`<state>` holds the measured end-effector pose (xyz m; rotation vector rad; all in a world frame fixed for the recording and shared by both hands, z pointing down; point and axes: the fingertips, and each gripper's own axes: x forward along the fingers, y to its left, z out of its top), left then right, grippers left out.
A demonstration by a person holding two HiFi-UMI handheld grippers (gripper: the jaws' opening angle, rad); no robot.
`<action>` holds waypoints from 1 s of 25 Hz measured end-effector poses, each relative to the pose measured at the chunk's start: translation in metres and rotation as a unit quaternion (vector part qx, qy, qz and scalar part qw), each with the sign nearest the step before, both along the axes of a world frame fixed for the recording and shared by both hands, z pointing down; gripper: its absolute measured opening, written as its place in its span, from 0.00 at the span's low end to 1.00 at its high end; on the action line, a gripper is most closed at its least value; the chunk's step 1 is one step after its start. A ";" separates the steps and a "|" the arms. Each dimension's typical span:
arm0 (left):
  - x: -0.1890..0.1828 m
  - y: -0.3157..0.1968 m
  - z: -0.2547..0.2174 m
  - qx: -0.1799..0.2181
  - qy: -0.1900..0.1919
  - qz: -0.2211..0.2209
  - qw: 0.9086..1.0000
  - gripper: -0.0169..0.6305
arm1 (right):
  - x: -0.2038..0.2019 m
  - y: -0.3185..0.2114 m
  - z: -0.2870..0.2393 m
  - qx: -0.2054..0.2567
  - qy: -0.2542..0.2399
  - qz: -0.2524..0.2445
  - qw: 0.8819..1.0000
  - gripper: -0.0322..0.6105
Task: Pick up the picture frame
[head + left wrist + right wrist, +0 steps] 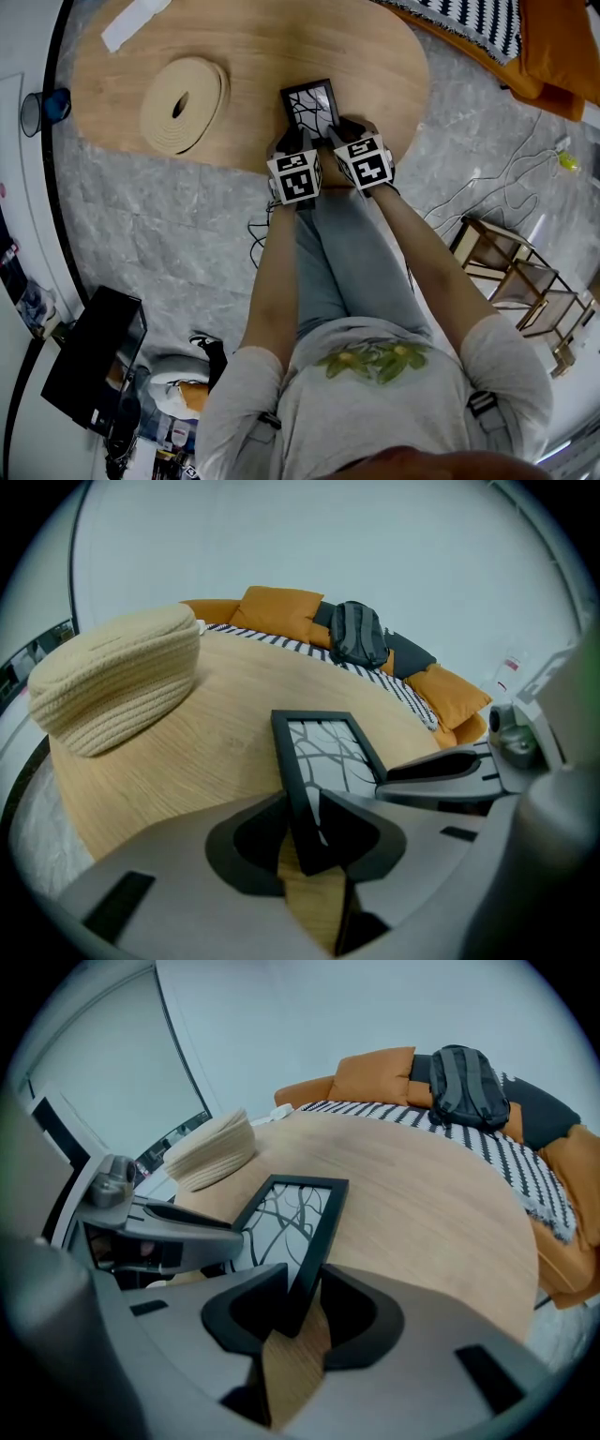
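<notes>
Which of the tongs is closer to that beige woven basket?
Left. The left tongs grip the picture frame on the edge facing the basket; the right tongs grip its opposite edge.

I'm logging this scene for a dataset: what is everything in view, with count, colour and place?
black rectangular picture frame: one, black, lying at table's near edge
oval wooden table: one, light brown, centre
coiled beige rope mat: one, beige, on table, left of frame
orange sofa: one, orange, beyond table
black backpack: one, black, on sofa
pale wooden stands: count unclear, pale wood, floor at right
left tool: one, grey, closed on frame's left rail
right tool: one, grey, closed on frame's right rail
</notes>
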<state>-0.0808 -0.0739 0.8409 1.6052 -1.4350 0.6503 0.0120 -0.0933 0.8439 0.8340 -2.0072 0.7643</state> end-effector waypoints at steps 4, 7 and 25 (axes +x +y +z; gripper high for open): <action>0.000 0.000 0.000 -0.007 -0.001 0.004 1.000 0.21 | 0.001 0.001 -0.001 -0.008 0.007 -0.001 1.000 0.23; 0.000 0.000 0.000 -0.011 0.001 0.004 1.000 0.21 | 0.002 0.001 0.000 -0.012 0.009 0.000 1.000 0.22; -0.003 -0.005 -0.022 -0.016 -0.003 -0.010 1.000 0.18 | 0.002 -0.005 -0.021 -0.014 0.009 0.001 1.000 0.21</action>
